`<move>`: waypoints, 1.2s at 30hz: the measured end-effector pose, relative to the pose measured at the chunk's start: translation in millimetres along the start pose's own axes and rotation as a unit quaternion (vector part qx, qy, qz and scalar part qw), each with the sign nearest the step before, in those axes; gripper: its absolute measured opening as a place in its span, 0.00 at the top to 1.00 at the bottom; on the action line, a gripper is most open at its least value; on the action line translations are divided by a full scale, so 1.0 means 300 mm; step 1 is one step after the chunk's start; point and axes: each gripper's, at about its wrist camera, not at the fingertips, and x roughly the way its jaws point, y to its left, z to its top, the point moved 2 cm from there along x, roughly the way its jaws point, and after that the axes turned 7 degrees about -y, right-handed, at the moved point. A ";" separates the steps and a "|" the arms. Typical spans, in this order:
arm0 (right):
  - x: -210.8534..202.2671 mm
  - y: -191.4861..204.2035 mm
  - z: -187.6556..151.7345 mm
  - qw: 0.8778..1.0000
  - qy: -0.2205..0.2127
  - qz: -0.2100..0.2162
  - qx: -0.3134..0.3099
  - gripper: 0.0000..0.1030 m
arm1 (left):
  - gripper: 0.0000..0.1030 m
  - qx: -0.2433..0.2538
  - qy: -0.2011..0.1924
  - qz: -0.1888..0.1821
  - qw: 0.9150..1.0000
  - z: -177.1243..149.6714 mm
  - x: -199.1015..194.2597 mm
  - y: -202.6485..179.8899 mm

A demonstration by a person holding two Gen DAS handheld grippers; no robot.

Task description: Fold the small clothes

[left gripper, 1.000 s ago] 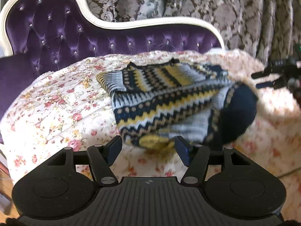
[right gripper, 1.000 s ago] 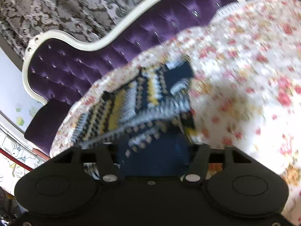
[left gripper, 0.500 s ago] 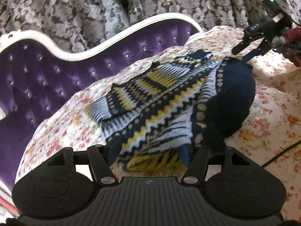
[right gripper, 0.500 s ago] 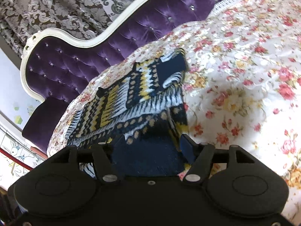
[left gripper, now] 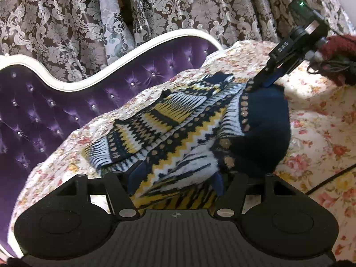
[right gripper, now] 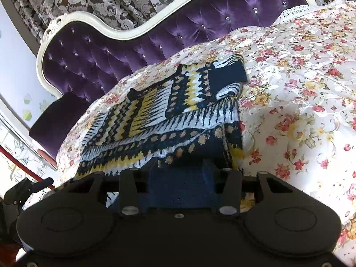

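Observation:
A small knit sweater (left gripper: 178,133) with navy, yellow and white zigzag bands lies partly folded on the floral bedspread (left gripper: 322,133). It also shows in the right wrist view (right gripper: 160,115). My left gripper (left gripper: 175,178) has its jaws wide apart, with the sweater's near hem lying between them. My right gripper (right gripper: 180,171) also has its jaws apart around the sweater's navy edge. The right gripper also shows from outside in the left wrist view (left gripper: 267,77), its tips at the sweater's far navy corner.
A purple tufted headboard (left gripper: 66,111) with a white frame runs behind the bed. Patterned curtains (left gripper: 155,11) hang behind it. A black cable (left gripper: 329,178) crosses the bedspread at the right. In the right wrist view, the bedspread (right gripper: 300,89) extends to the right.
Both grippers have moved in over the sweater. The hem now lies between my left jaws. The navy edge sits deeper between my right jaws, and the views have tilted.

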 end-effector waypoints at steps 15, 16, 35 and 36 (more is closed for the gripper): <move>0.002 -0.002 0.020 0.999 0.008 -0.031 -0.036 0.75 | 0.58 -0.052 -0.026 -0.011 0.998 0.021 0.003 0.030; 0.006 -0.002 0.020 0.999 0.009 -0.030 -0.036 0.75 | 0.57 -0.054 -0.026 -0.011 0.998 0.020 0.005 0.032; -0.069 -0.029 0.096 0.992 -0.043 0.077 0.096 0.87 | 0.95 -0.179 -0.048 -0.023 0.982 0.051 0.000 0.153; -0.073 -0.026 0.115 0.989 -0.051 0.087 0.107 0.87 | 0.95 -0.194 -0.051 -0.022 0.980 0.062 0.002 0.178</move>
